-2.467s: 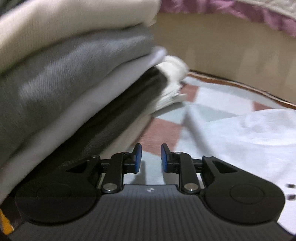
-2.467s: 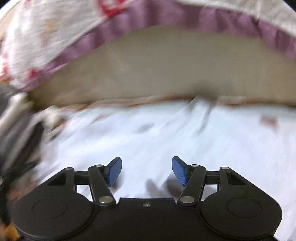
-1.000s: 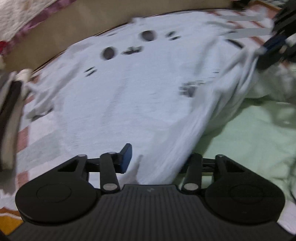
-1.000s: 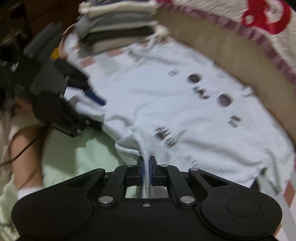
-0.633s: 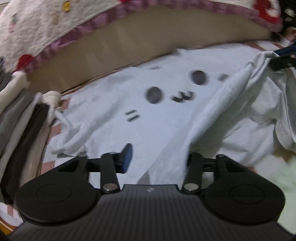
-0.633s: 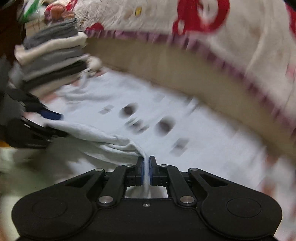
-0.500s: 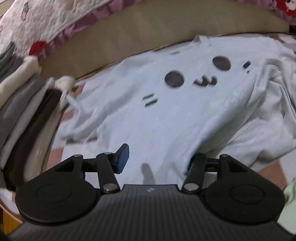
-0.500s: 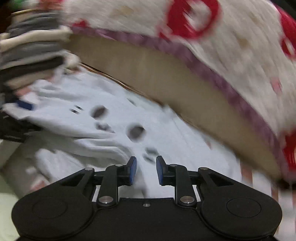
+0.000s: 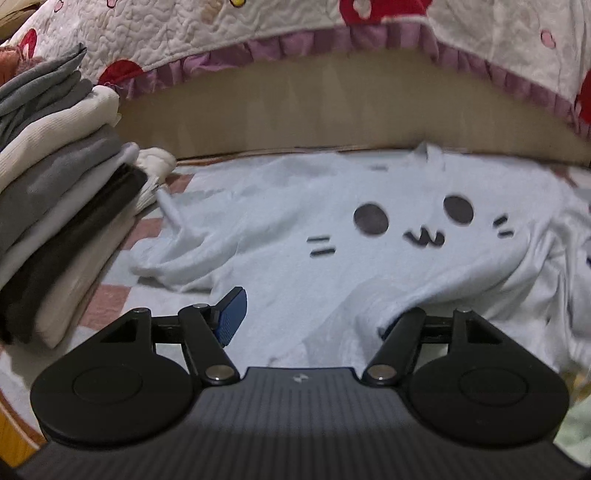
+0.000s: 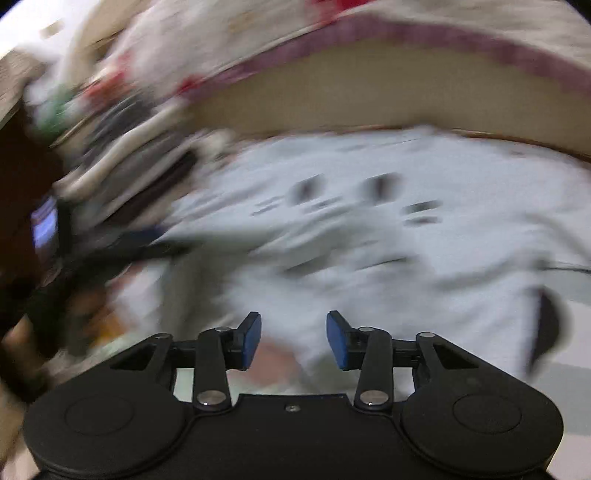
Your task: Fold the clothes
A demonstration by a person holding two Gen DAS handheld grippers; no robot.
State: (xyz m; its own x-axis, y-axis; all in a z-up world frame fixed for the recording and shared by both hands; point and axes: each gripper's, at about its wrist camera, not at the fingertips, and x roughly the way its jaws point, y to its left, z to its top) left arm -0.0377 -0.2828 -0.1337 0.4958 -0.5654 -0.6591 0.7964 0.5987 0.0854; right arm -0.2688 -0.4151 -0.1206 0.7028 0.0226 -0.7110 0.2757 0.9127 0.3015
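Your left gripper [image 9: 310,314]: jaws spread wide, empty, right fingertip tucked under a fold of the white cat-face shirt [image 9: 369,266]. Your right gripper [image 10: 293,339]: jaws parted, gripping nothing, over the shirt's near hem; view blurred. Shirt: spread flat, rumpled along its right side. Folded clothes stack [image 9: 55,206]: left of shirt. Quilted bedspread [image 9: 295,26]: beyond shirt.

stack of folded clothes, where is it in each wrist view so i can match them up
Left wrist: the stack of folded clothes fills the left edge, sharp, beside the white cat-face shirt.
Right wrist: the same stack sits upper left, heavily motion-blurred, left of the shirt.
Shared landmark: the quilt's purple ruffle runs across the top of both views.
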